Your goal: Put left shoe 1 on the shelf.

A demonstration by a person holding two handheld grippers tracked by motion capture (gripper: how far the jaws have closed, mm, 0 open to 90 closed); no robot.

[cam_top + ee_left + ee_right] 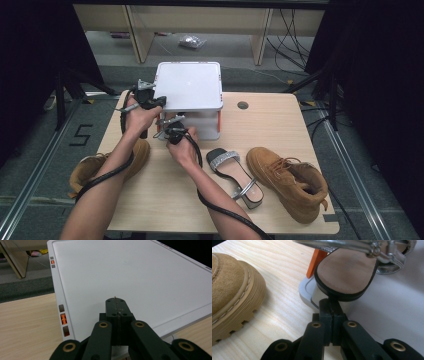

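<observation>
High view: you look forward and down from above your side onto the whole table (pixel 280 115), rack (pixel 190 97) at the far middle, floor beyond.
Left gripper view: you look along the left gripper (pixel 116 305) from very close, just above the rack's white top (pixel 130 275), facing across it to the floor past it.
Right gripper view: you look low along the right gripper (pixel 331 305), very near the sandal (pixel 347 275) on the rack's lower shelf, boot (pixel 232 290) close beside.
Shared: all three views catch the rack and the tabletop; high and right views share the left boot (pixel 100 165).
</observation>
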